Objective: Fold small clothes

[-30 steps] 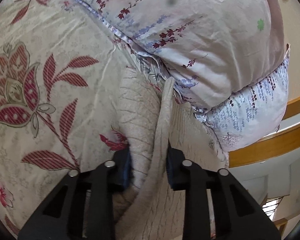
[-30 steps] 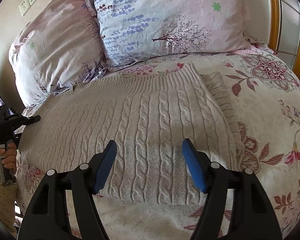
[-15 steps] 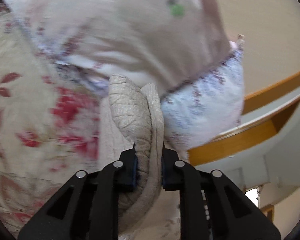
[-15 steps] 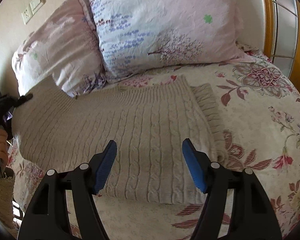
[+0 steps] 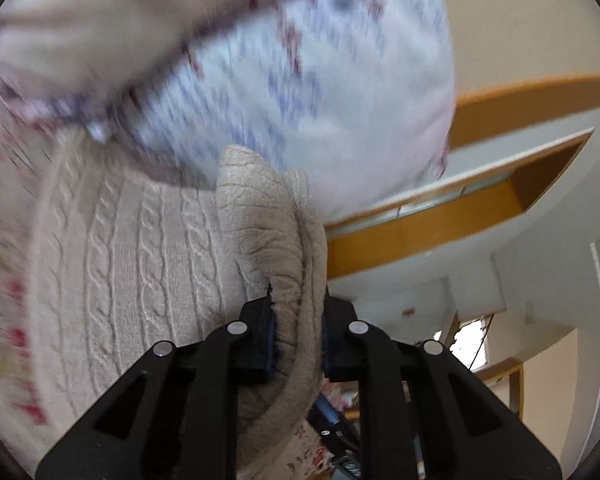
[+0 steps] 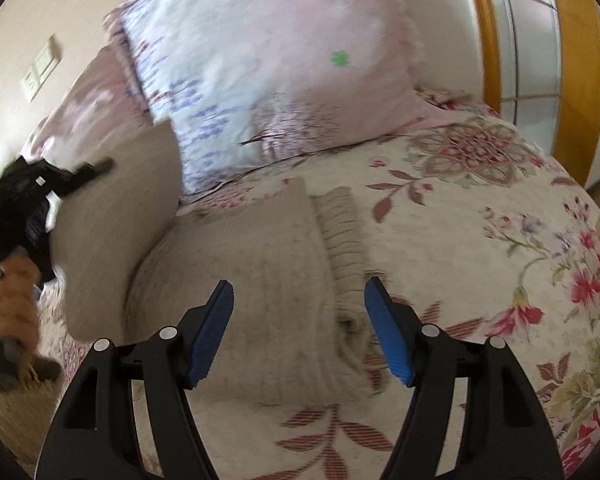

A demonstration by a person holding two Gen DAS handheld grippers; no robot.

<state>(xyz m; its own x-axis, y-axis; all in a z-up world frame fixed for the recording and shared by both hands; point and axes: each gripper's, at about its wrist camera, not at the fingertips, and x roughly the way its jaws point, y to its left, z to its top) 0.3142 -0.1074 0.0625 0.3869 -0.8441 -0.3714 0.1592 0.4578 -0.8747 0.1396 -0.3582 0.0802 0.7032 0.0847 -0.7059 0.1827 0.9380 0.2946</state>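
A beige cable-knit sweater [image 6: 260,264] lies on the floral bed. My left gripper [image 5: 298,324] is shut on the sweater's left edge [image 5: 268,224] and holds it lifted off the bed; the raised flap [image 6: 112,216] stands up at the left in the right wrist view, with the left gripper [image 6: 32,196] behind it. My right gripper [image 6: 300,320] is open and empty, hovering over the sweater's near right part, by the ribbed sleeve [image 6: 344,248].
Two pink and blue floral pillows [image 6: 268,80] lean at the head of the bed just behind the sweater. The floral bedspread [image 6: 480,260] stretches to the right. A wooden-framed partition [image 6: 540,60] stands at far right.
My left gripper closed on the sweater's left edge and lifted it up and inward, raising a flap. My right gripper stayed open and shifted right over the sweater.
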